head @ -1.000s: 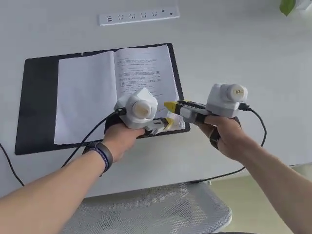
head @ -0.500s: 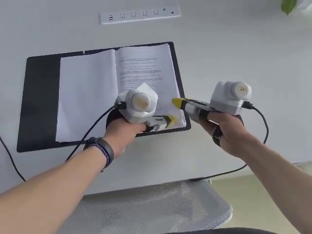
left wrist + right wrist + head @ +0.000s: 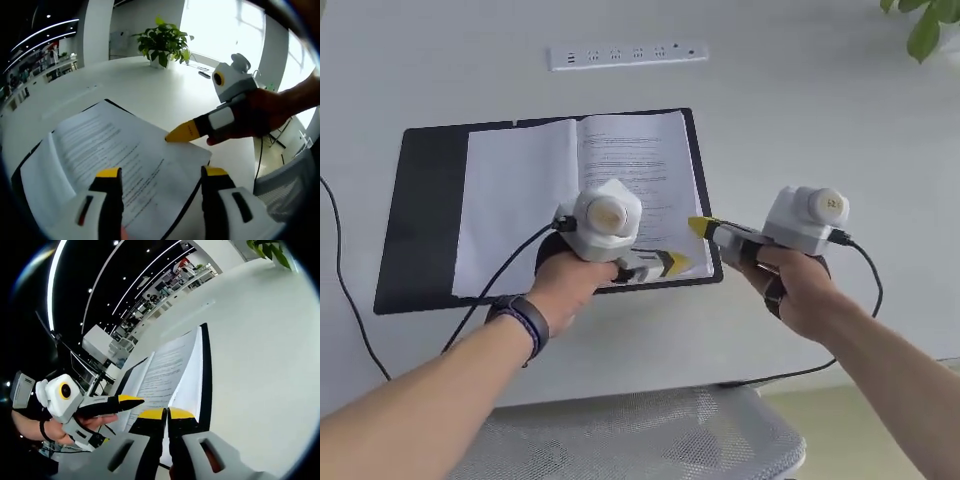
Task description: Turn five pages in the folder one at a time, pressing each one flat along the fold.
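While one open folder lies centre-left on the table, two grippers meet at its lower-right corner: left gripper spread over the printed page, right gripper pressed together at the page edge. Bare table on the right, one power strip at the top.

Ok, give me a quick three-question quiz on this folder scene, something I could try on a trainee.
1. What long white thing lies on the table beyond the folder's far edge?
2. True or false: the left gripper's jaws stand apart.
3. The right gripper's tip is: A. at the folder's left edge; B. at the printed page's right edge; C. beyond the folder's far edge.
Key: 1. the power strip; 2. true; 3. B.
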### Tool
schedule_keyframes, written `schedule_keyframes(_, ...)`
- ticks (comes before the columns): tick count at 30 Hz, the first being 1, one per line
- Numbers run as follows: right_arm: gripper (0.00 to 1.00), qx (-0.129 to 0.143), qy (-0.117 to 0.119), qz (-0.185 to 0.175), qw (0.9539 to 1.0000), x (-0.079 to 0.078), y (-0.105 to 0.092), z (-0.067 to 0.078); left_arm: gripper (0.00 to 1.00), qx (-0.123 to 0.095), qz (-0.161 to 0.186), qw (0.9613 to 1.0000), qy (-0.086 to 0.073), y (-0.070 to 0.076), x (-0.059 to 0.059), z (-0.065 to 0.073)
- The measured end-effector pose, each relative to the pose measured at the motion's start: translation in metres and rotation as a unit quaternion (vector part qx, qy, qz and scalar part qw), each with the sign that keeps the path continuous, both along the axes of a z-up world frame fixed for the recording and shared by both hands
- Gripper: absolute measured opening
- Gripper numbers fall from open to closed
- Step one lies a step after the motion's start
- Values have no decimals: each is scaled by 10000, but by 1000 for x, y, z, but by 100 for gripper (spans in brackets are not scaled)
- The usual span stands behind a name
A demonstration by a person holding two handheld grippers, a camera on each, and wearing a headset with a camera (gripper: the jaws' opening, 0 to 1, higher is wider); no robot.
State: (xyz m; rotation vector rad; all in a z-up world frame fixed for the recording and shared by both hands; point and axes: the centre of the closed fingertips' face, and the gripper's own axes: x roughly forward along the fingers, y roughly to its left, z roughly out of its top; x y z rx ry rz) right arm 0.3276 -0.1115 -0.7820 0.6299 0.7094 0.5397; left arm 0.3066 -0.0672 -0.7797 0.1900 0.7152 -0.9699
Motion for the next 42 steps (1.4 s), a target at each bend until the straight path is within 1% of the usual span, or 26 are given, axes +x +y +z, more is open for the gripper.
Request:
schedule_keyframes(5, 0, 21, -1, -46, 10000, 0, 2, 5, 64, 13, 127, 9999, -19, 14, 0, 5)
schedule_keyframes(8, 0, 4, -42, -32, 10000, 1, 4, 8, 65, 1, 225, 9997, -28, 25, 0, 9)
schedule_keyframes(12, 0, -22, -102, 12, 9999, 2, 8, 14, 66, 22, 268, 9996, -28, 37, -2, 11)
schedule_keyframes(17, 0, -54, -183, 120, 9997, 3, 15, 22, 67, -27, 440, 9990, -69, 54, -1, 20)
schedule_keyframes(20, 0, -76, -264, 220, 9994, 4, 22, 31, 67, -43, 539, 9985, -110, 67, 1, 23)
schedule_keyframes(23, 0, -98, -339, 303, 9989, 5, 29, 37, 67, -71, 602, 9981, -117, 76, 0, 27)
schedule_keyframes(25, 0, -78, -388, 355, 9986, 8, 36, 41, 68, -98, 632, 9979, -111, 83, -1, 29)
schedule_keyframes(27, 0, -66, -423, 407, 9983, 9, 44, 44, 68, -67, 671, 9976, -142, 92, -1, 29)
schedule_keyframes(30, 0, -21, -502, 540, 9973, 11, 61, 51, 68, -85, 783, 9968, -167, 105, -1, 33)
schedule_keyframes(32, 0, -12, -551, 631, 9965, 11, 70, 54, 68, -94, 825, 9964, -185, 112, -2, 35)
schedule_keyframes(35, 0, -10, -621, 844, 9945, 10, 91, 61, 68, -80, 894, 9957, -231, 126, -3, 39)
schedule_keyframes(37, 0, 9, -651, 922, 9936, 10, 101, 64, 68, -50, 923, 9954, -260, 134, -3, 39)
schedule_keyframes(39, 0, 16, -689, 1017, 9924, 10, 112, 67, 69, -27, 1014, 9945, -274, 148, -3, 40)
schedule_keyframes(42, 0, -6, -749, 1198, 9900, 9, 130, 72, 69, -19, 1100, 9935, -302, 162, -4, 42)
